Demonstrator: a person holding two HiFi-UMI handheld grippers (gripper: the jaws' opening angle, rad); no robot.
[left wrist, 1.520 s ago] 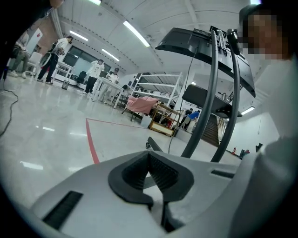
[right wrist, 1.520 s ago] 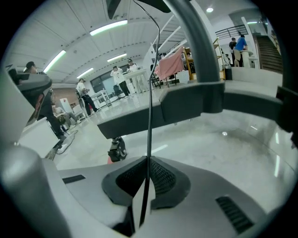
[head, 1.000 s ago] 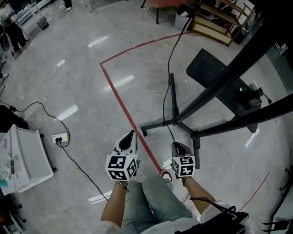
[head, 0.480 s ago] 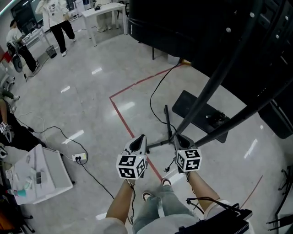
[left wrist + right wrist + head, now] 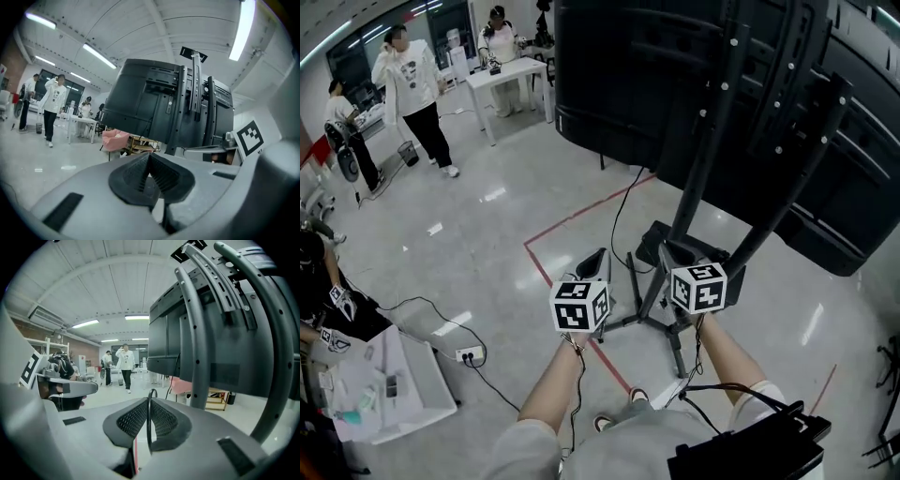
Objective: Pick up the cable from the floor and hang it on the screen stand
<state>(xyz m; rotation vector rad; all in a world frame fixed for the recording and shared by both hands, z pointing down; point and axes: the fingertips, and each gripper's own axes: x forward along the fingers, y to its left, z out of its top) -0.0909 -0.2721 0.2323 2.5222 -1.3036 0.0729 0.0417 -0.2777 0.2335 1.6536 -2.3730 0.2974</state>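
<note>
Glossy grey floor with a red tape line, people and a white table far back. Big black screen on its screen stand fills the top right, right in front of you.

Cable: thin, black, smooth. Its long axis runs upright through the jaw slot in the right gripper view, and the top end bends over in a small arch just above the pads. It sits dead centre between the jaws of your right gripper, which is clamped onto it, pads pressing both sides. The stand's uprights are close behind it, not touching.

Your left gripper has its jaws together with nothing between them, held up beside the right one, clear of the cable.

Head view: another stretch of black lead curves over the floor from under the screen toward the stand's base. Can't tell if it's the same cable.
</note>
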